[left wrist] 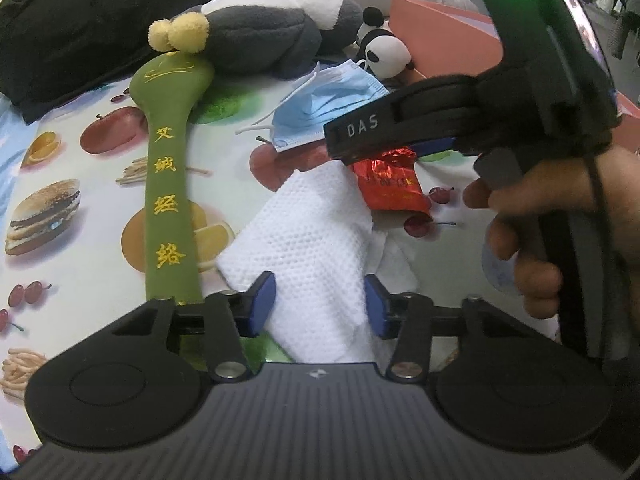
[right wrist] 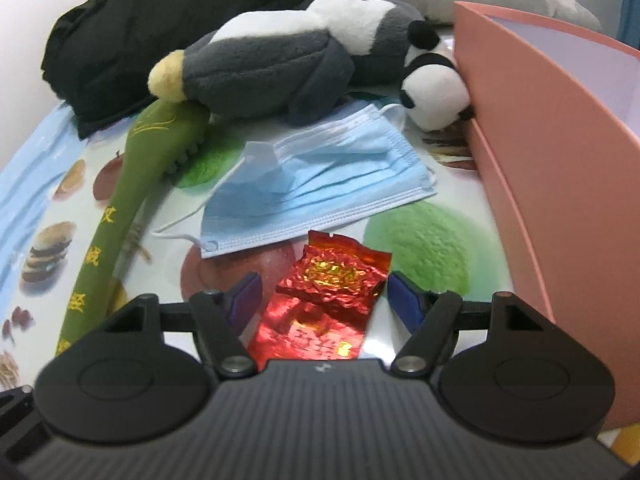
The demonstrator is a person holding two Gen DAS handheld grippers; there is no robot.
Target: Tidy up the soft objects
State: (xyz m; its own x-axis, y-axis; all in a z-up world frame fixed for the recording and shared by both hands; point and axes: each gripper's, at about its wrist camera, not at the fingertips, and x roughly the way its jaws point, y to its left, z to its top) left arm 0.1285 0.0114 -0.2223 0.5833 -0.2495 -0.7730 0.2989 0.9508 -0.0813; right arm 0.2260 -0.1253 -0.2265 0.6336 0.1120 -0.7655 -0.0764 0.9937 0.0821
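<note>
- The left gripper (left wrist: 320,300) hovers with its jaws open on either side of a white textured cloth (left wrist: 308,240) that lies on the bench (left wrist: 80,216), nothing pinched.
- The right gripper (right wrist: 320,298) has its jaws open around a crinkled red foil packet (right wrist: 320,300) lying flat on the bench; whether the blue pads touch the foil cannot be told.
- A blue face mask (right wrist: 316,184) lies just behind the packet, toward the far edge of the bench.
- A green massage stick (left wrist: 168,184) with yellow characters lies left of the cloth, its head toward the far edge.
- A grey-and-white plush toy (right wrist: 272,64) rests at the far edge, touching the stick's head.
- A small panda plush (right wrist: 434,92) leans against a pink box (right wrist: 560,152) on the bench's right side.
- Black fabric (right wrist: 160,28) is piled at the far left corner.
</note>
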